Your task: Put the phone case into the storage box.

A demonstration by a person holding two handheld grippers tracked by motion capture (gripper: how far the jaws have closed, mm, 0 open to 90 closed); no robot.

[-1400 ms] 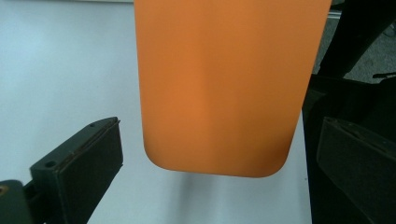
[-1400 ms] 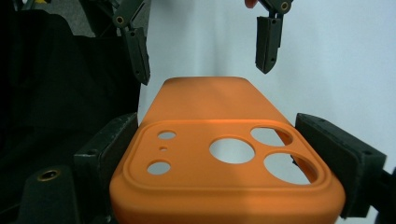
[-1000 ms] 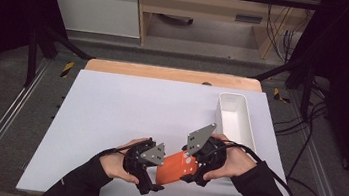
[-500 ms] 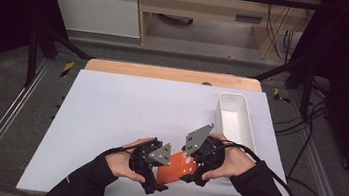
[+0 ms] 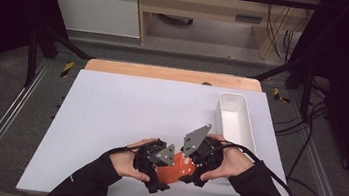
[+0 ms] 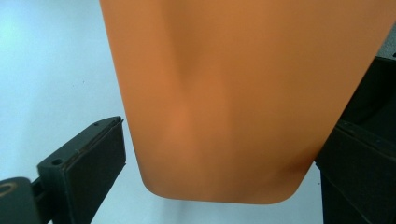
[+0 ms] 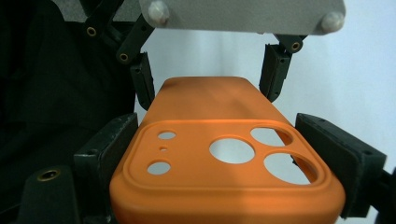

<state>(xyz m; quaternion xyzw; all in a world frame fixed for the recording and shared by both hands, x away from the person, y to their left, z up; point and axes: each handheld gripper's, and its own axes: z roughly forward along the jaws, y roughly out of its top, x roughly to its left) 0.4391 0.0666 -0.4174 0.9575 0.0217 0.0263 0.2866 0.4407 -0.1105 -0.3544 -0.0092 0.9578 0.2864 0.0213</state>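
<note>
An orange phone case (image 5: 176,172) hangs low over the white table (image 5: 120,111) near its front edge, between both hands. My right gripper (image 7: 224,144) is shut on the end with the camera cut-outs, a jaw pressed on each long side of the phone case (image 7: 219,116). My left gripper (image 6: 224,140) stands open around the plain far end of the phone case (image 6: 233,93). One of its pads (image 6: 93,163) is a small gap away and the other jaw is against the edge. In the high view the left gripper (image 5: 164,165) and right gripper (image 5: 190,166) almost meet.
An empty white oblong tray (image 5: 221,115) lies on the table's right side, just beyond the right hand. A wooden strip (image 5: 170,74) runs along the back edge. Cables (image 5: 274,170) trail off to the right. Metal rails flank the table.
The left hand has carried its gripper to the right, until its jaws came around the free end of the case. The right gripper has kept the case nearly still.
</note>
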